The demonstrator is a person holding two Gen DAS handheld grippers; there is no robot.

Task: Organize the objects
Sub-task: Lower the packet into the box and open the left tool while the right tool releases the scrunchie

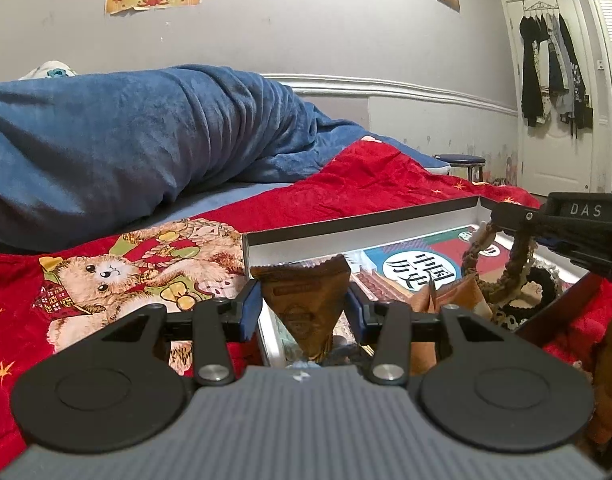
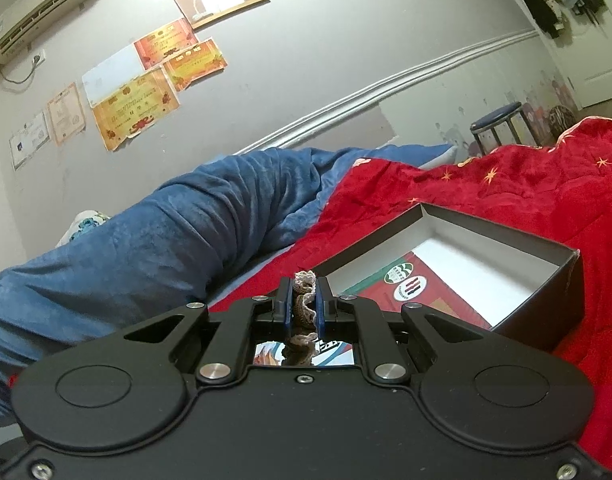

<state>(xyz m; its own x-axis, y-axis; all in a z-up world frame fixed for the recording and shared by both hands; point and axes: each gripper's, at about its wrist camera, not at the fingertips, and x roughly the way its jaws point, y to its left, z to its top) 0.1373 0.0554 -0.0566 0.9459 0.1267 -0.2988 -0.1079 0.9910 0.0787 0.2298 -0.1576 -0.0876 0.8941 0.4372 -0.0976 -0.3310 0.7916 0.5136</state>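
Note:
My left gripper (image 1: 303, 295) is shut on a brown triangular packet (image 1: 306, 312), held low over the near corner of a shallow dark box (image 1: 346, 221) with a white inside. My right gripper (image 1: 504, 216) reaches in from the right and is shut on a brown and cream crocheted band (image 1: 520, 264), which hangs as a loop into the box. In the right wrist view the band (image 2: 303, 306) is pinched between the pads of the right gripper (image 2: 303, 292), with the box (image 2: 546, 300) just beyond. A colourful book (image 1: 410, 268) lies flat inside the box.
The box rests on a red blanket (image 1: 105, 280) printed with a bear. A rolled blue blanket (image 1: 145, 140) lies behind it. A black scrunchie (image 1: 546, 290) and an orange packet (image 1: 454, 300) are in the box. A stool (image 1: 460, 160) and a door hung with clothes (image 1: 550, 72) stand far right.

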